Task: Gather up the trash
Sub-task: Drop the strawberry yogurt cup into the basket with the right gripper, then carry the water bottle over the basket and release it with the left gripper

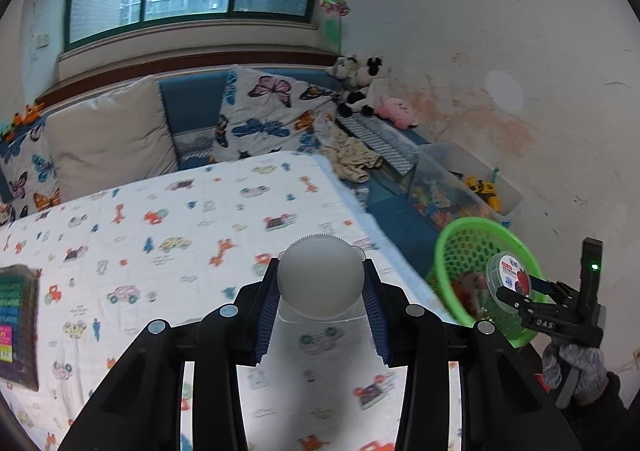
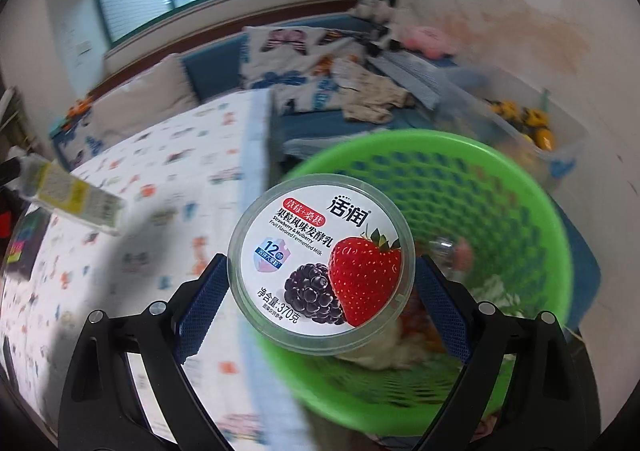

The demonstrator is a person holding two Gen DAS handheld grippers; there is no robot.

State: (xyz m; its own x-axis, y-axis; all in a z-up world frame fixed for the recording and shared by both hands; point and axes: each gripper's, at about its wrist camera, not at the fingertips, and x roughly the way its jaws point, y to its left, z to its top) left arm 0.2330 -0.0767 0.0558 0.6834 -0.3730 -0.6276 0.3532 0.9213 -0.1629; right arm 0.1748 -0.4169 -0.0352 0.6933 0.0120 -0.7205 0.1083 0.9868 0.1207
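My left gripper (image 1: 320,283) is shut on a clear plastic cup with a frosted round lid (image 1: 320,279), held above the printed bedsheet (image 1: 160,235). My right gripper (image 2: 320,283) is shut on a yogurt tub with a strawberry and mulberry label (image 2: 320,263); it holds the tub over the near rim of the green mesh basket (image 2: 500,187). In the left wrist view the right gripper (image 1: 532,291), the tub (image 1: 509,274) and the basket (image 1: 460,251) show at the right. The basket holds some crumpled trash (image 2: 496,287).
A dark coloured book (image 1: 18,323) lies on the bed's left side. A white and yellow carton (image 2: 68,195) shows at the left of the right wrist view. Pillows (image 1: 108,135), clothes (image 1: 352,155), plush toys (image 1: 360,91) and a clear toy box (image 1: 468,183) stand beyond.
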